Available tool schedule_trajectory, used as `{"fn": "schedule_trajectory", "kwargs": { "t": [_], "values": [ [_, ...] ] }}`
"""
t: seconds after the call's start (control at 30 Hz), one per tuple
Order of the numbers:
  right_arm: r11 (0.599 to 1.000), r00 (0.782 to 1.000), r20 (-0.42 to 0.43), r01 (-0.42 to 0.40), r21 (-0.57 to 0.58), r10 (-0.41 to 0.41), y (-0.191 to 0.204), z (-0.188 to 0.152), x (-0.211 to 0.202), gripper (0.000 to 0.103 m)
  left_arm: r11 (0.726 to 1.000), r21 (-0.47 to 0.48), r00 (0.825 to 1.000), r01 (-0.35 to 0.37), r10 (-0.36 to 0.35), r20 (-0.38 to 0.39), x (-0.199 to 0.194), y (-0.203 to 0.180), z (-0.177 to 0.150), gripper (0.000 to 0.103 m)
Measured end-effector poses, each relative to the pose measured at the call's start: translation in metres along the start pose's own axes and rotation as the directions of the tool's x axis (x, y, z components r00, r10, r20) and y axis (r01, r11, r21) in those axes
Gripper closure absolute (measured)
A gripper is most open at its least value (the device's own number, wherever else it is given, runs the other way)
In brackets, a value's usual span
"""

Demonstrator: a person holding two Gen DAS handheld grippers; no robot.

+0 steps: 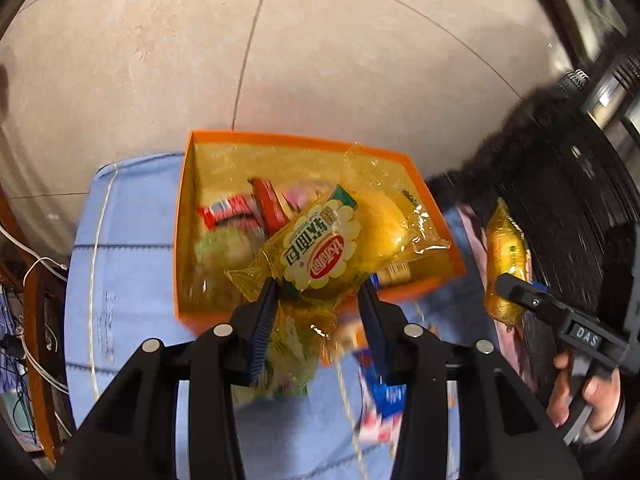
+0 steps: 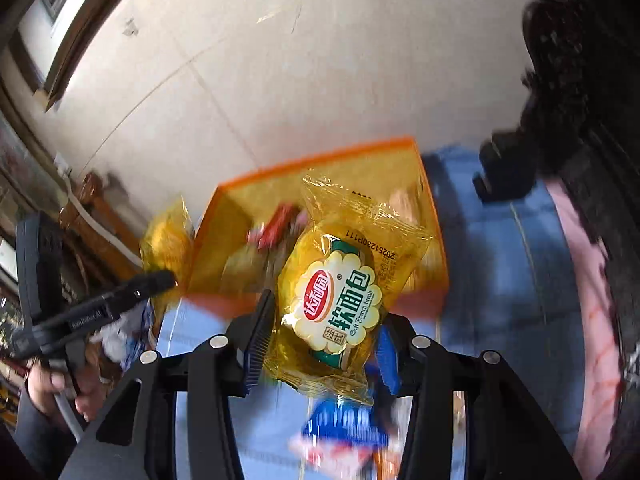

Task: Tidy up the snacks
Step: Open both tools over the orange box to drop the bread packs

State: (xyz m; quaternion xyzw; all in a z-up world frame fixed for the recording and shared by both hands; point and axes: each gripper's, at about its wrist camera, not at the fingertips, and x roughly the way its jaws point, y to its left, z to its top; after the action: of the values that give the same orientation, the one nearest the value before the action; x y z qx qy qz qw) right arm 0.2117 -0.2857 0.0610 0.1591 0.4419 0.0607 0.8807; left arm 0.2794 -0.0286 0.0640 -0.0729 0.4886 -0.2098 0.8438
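Surroundings: pale tiled floor [image 1: 160,60], blue cloth [image 1: 132,264] under an orange box [image 1: 182,216], white cord [image 1: 96,240] across the cloth, a blurred blue packet [image 2: 344,428] lying on it near the grippers.

Box contents: red wrappers [image 1: 228,208], a greenish packet [image 1: 224,248]; the rest is blurred.

Left gripper [image 1: 320,312] is clamped on a yellow bread pack [image 1: 320,252], held above the box's near edge, long axis slanting up-right.

Right gripper [image 2: 320,332] likewise grips a second bread pack [image 2: 340,292], over the box's near wall, long axis pointing away.
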Motion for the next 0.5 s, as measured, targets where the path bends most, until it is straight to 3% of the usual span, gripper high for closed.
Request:
{"fn": "schedule_trajectory", "kwargs": {
  "t": [0.07, 0.1, 0.13, 0.17, 0.2, 0.27, 0.5],
  "values": [
    [1.000, 1.000, 0.018, 0.017, 0.021, -0.017, -0.003, 0.018, 0.014, 0.054, 0.999, -0.028, 0.999, -0.031, 0.031, -0.021, 0.014, 0.001, 0.015, 0.061],
    [0.999, 0.999, 0.026, 0.023, 0.036, -0.024, -0.004, 0.024, 0.020, 0.052, 0.997, -0.043, 0.998, -0.066, 0.065, -0.027, 0.021, 0.001, 0.022, 0.048],
    [0.998, 0.999, 0.031, 0.031, 0.046, -0.032, -0.006, 0.030, 0.026, 0.044, 0.992, -0.052, 0.993, -0.111, 0.110, -0.034, 0.025, 0.001, 0.026, 0.016],
    [0.998, 0.999, 0.029, 0.037, 0.051, -0.039, -0.008, 0.035, 0.033, 0.040, 0.980, -0.068, 0.982, -0.186, 0.184, -0.026, 0.025, 0.001, 0.031, 0.005],
    [0.997, 0.998, 0.029, 0.049, 0.059, -0.051, -0.008, 0.037, 0.036, 0.035, 0.973, -0.071, 0.975, -0.222, 0.223, 0.010, 0.021, 0.000, 0.032, 0.004],
    [0.997, 0.997, 0.049, 0.056, 0.060, -0.059, -0.010, 0.034, 0.035, 0.029, 0.977, -0.042, 0.976, -0.211, 0.213, 0.049, 0.016, -0.004, 0.030, 0.004],
    [0.993, 0.999, 0.014, 0.035, 0.116, -0.037, -0.031, 0.001, 0.022, 0.023, 0.976, -0.014, 0.976, -0.219, 0.218, -0.007, 0.014, 0.001, -0.006, 0.004]
  ]
}}
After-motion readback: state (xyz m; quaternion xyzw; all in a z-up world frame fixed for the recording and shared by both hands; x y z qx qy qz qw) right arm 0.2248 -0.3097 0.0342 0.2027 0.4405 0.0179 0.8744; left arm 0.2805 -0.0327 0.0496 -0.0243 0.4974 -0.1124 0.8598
